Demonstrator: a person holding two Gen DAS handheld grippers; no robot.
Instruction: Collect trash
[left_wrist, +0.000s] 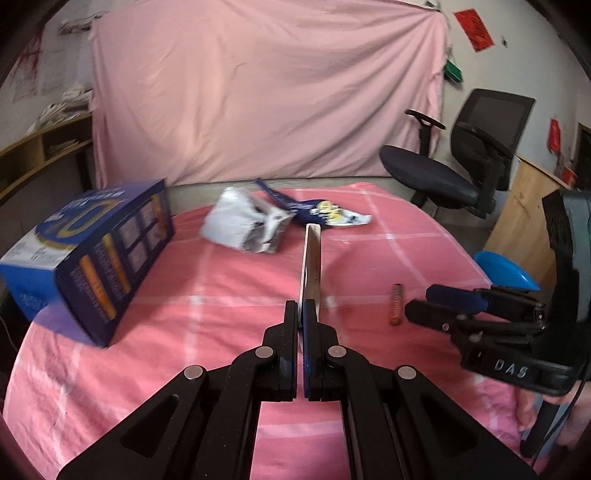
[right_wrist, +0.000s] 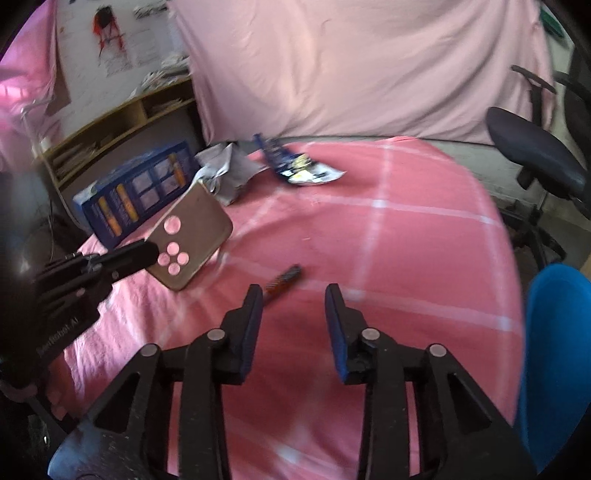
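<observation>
My left gripper (left_wrist: 300, 308) is shut on a flat brown cardboard piece (left_wrist: 310, 266) with punched round holes, held edge-on above the pink table; the right wrist view shows its face (right_wrist: 194, 236). My right gripper (right_wrist: 294, 295) is open and empty, low over the cloth, and shows in the left wrist view (left_wrist: 417, 301). A small brown-orange wrapper (right_wrist: 286, 278) lies just beyond its left fingertip; it also shows in the left wrist view (left_wrist: 396, 304). A crumpled white bag (left_wrist: 245, 225) and a blue snack wrapper (left_wrist: 325, 214) lie at the far side.
A blue carton (left_wrist: 92, 258) lies on the table's left side. A pink checked cloth (left_wrist: 184, 295) covers the round table. A blue bin (right_wrist: 557, 350) stands off the right edge. A black office chair (left_wrist: 461, 162) is beyond it. Wooden shelves (left_wrist: 40, 151) stand at the left.
</observation>
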